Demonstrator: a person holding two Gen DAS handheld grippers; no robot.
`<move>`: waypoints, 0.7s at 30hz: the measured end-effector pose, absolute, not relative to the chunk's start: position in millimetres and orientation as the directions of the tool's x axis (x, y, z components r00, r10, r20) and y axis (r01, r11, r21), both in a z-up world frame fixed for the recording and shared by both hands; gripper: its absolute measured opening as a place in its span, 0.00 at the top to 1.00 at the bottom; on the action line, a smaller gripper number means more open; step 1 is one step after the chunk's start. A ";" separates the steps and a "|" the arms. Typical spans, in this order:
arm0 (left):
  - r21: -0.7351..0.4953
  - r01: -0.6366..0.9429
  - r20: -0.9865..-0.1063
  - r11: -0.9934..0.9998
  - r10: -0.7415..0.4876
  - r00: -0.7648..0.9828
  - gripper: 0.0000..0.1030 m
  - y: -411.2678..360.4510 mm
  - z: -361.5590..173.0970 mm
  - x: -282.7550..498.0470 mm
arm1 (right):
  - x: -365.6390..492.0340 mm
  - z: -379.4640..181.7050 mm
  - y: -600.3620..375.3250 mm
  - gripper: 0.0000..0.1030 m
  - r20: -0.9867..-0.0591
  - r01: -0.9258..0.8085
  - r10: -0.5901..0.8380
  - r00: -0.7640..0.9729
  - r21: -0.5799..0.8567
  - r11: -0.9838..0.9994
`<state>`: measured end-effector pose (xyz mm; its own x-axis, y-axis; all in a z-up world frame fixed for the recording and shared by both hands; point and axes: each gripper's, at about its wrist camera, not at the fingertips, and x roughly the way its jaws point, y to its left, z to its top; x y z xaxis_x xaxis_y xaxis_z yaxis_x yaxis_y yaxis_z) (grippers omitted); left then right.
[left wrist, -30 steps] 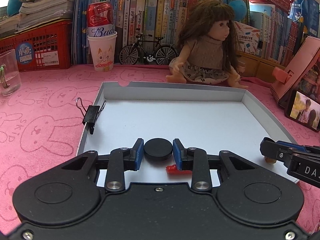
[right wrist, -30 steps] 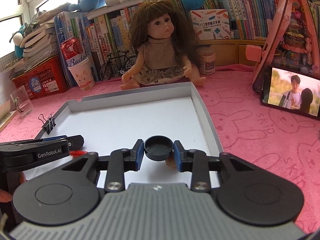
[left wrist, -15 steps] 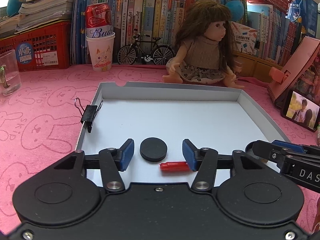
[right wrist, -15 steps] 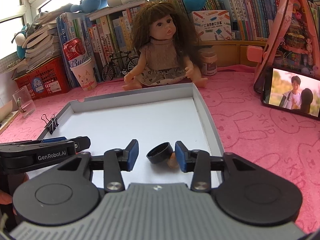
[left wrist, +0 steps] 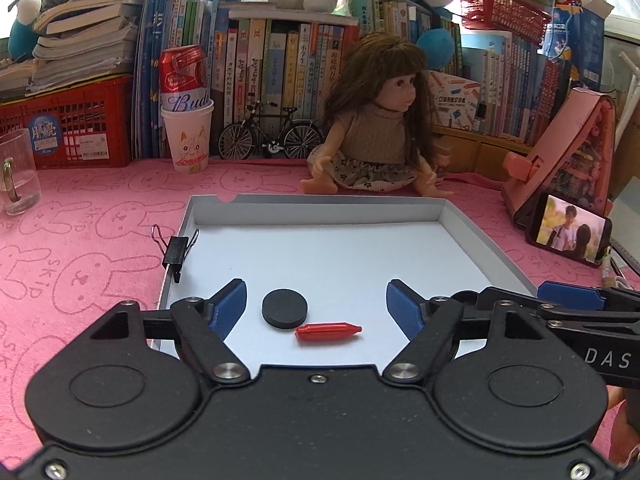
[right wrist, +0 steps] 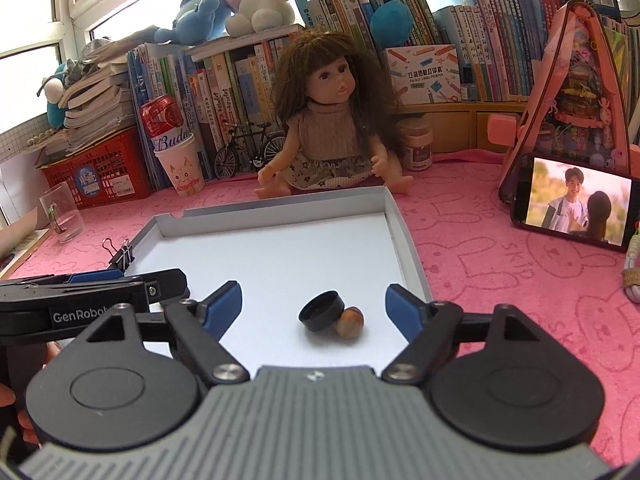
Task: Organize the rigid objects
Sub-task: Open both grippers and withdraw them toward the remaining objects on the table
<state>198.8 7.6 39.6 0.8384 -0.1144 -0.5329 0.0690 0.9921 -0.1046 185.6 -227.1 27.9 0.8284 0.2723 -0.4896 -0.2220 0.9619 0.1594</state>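
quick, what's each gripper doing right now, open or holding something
left gripper: open, holding nothing; black disc lies loose in the tray.
right gripper: open, holding nothing; black cap rests against the nut.

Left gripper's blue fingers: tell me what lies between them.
In the left wrist view, the open left gripper frames a flat black disc and a red capsule just beside it, both loose on the white tray.

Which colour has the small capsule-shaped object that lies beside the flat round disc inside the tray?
Red, seen best in the left wrist view.

Pink bunny-print tablecloth [left wrist: 80,216], crowded bookshelf [left wrist: 280,56], bright window [right wrist: 48,12] behind
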 end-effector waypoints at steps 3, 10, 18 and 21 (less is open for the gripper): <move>-0.100 0.078 -0.521 0.992 -0.119 0.845 0.25 6.6 45.0 190.6 | 178.2 31.6 -228.2 0.13 -0.479 -0.230 0.280 0.832 0.161 0.960; -0.094 0.101 -0.480 0.990 -0.134 0.867 0.22 7.6 57.3 167.4 | 158.1 38.2 -232.3 0.11 -0.456 -0.248 0.293 0.841 0.156 0.956; -0.091 0.134 -0.453 0.987 -0.161 0.877 0.21 4.0 65.2 137.2 | 132.0 40.3 -240.2 0.10 -0.429 -0.261 0.302 0.851 0.152 0.953; -0.091 0.142 -0.449 0.986 -0.168 0.878 0.20 3.5 65.6 125.3 | 121.9 39.8 -242.6 0.09 -0.417 -0.271 0.305 0.856 0.141 0.952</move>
